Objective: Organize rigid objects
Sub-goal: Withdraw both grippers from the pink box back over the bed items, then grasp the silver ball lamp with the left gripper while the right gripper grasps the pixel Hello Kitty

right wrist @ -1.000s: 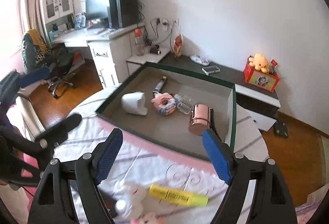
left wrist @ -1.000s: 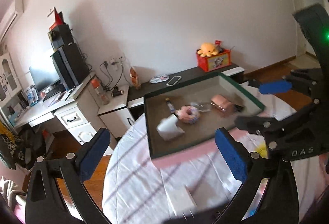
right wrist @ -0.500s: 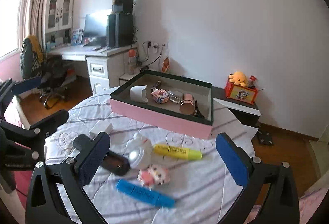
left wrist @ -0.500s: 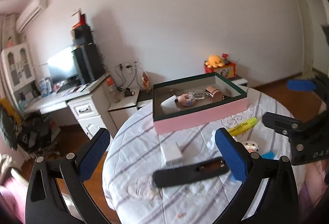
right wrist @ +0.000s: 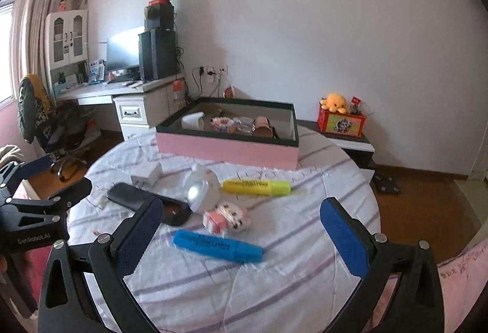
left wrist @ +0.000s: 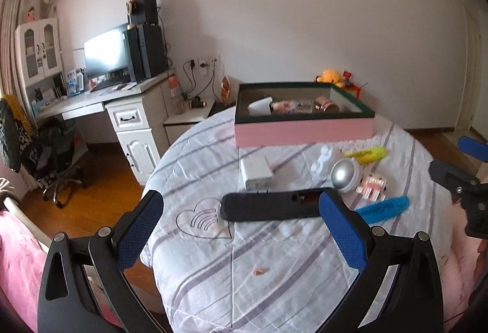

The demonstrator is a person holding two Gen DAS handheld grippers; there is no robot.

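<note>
A pink box point(left wrist: 305, 133) with a dark green rim stands at the far side of the round table and holds a white cup, a copper cup and small items. Loose on the striped cloth lie a black case point(left wrist: 274, 208), a white charger point(left wrist: 255, 172), a silver-topped white gadget point(left wrist: 344, 177), a yellow highlighter point(right wrist: 256, 187), a blue highlighter point(right wrist: 218, 246) and a small pink toy point(right wrist: 225, 218). My left gripper point(left wrist: 241, 226) hovers open just short of the black case. Open and empty, my right gripper point(right wrist: 241, 229) hangs near the blue highlighter.
The table point(left wrist: 274, 272) drops off at its left edge to a wooden floor. A white desk point(left wrist: 134, 116) with a monitor, an office chair point(left wrist: 45, 150) and a low shelf with a red toy box point(right wrist: 341, 123) stand beyond. Each gripper shows at the other's view edge.
Both grippers have drawn back from above the pink box to the near side of the table, bringing the loose items into view. The right jaws have widened.
</note>
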